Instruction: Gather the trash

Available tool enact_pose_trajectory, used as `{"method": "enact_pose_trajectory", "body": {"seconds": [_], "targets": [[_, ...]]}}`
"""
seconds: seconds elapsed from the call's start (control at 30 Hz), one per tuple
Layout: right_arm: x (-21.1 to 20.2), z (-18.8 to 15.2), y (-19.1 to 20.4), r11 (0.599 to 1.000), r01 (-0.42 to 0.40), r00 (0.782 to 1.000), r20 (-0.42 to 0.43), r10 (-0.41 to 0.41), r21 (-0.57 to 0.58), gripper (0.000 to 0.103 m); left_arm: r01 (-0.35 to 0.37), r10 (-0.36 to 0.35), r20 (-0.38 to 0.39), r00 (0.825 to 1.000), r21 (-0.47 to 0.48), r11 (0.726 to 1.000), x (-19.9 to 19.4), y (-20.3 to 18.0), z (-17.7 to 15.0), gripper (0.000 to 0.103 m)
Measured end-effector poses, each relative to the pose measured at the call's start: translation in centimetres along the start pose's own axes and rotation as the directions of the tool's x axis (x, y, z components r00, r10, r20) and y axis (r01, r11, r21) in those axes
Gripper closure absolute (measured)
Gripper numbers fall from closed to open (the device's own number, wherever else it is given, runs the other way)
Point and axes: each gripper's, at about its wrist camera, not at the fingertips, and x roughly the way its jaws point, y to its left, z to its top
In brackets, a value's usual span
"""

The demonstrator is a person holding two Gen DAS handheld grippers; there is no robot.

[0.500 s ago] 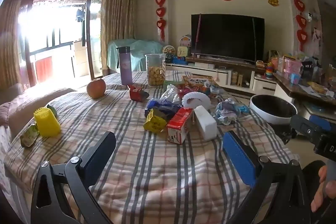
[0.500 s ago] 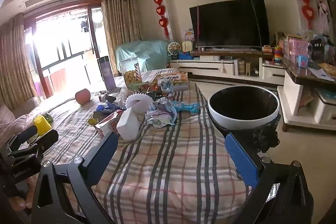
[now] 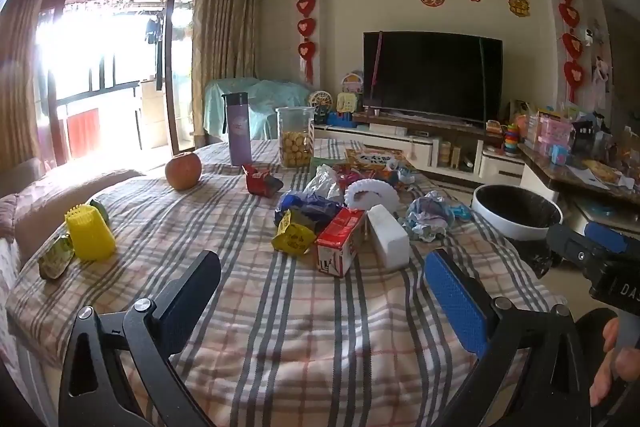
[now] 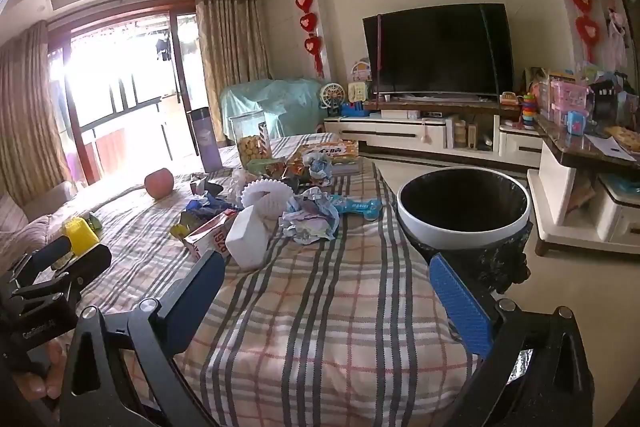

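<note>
Both the left gripper [image 3: 320,287] and right gripper [image 4: 326,281] stood spread and empty, frame bottom, before crumpled wrappers [image 4: 310,217] and a round white-rimmed black bin [image 4: 464,211].

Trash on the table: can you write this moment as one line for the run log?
stage: before first pick | left gripper: open, empty | right gripper: open, empty | trash pile: untouched on table | bin: beside table

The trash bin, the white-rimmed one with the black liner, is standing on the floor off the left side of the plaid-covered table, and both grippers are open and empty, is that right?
Not quite: the trash bin stands off the right side of the plaid-covered table, as the right wrist view shows. The rest holds: the left gripper and right gripper are open and empty.
</note>
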Motion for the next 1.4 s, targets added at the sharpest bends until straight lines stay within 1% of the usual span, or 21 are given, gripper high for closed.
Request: {"method": "enact_pose_trajectory", "body": {"seconds": [0.4,1.4], "targets": [[0.3,-0.1,0.3,1.000,-0.006,1.000,-0.009,0.006,-0.007,0.000,0.007,-0.007,-0.007,1.000,-0.021,1.000,0.4,0.6,0.0,0.001],[0.3,-0.2,1.0,1.000,-0.018,1.000,-0.015,0.018,-0.012,0.000,0.010,-0.010,-0.004,1.000,-0.026,1.000,0.3,0.7,-0.2,0.001]]}}
